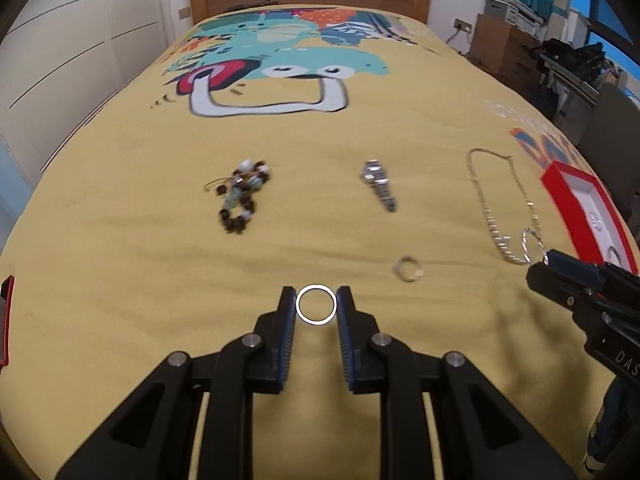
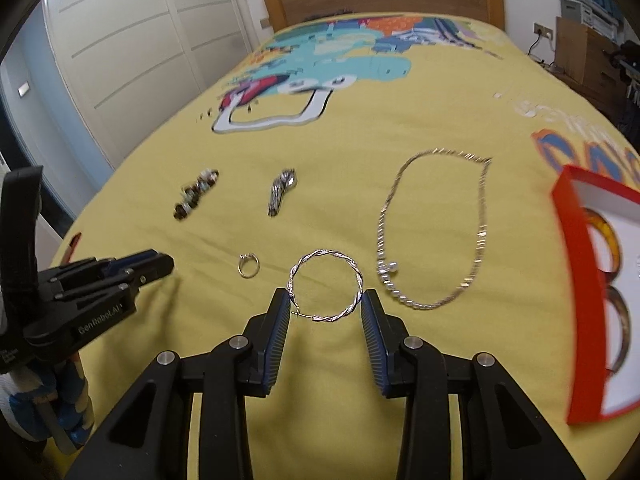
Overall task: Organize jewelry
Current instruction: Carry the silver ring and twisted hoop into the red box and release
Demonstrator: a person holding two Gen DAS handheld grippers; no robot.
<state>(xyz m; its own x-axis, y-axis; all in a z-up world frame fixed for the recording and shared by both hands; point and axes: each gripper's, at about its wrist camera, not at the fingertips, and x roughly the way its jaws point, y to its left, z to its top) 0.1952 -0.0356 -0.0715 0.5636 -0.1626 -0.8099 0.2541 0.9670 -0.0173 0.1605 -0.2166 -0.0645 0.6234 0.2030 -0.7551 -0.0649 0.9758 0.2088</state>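
Pinching a thin white ring (image 1: 316, 304) between its ribbed blue pads, the left gripper (image 1: 316, 300) stands narrow, one pad on each side of the plain, smooth band, above the yellow bedspread (image 1: 160, 280). The right gripper (image 2: 326, 300) stands wider, clamped on a twisted silver hoop earring (image 2: 326, 286); the hoop spans the gap between the two pads and juts past the fingertips toward the far side.

On the bedspread just beyond the left gripper and a little to its right lies a small silver ring (image 1: 408, 269) with a raised setting. Farther off sit a heap of dark brown and pale blue beads (image 1: 240, 196) on the left and a bunched metal watch (image 1: 378, 184) with a linked band in the middle. To the right a long silver chain necklace (image 2: 436, 232) lies in an open loop, its near end set with small pale beads. At the far right edge rests a red box (image 2: 580, 320) with a white lining, holding amber and brown bangles (image 2: 612, 280).
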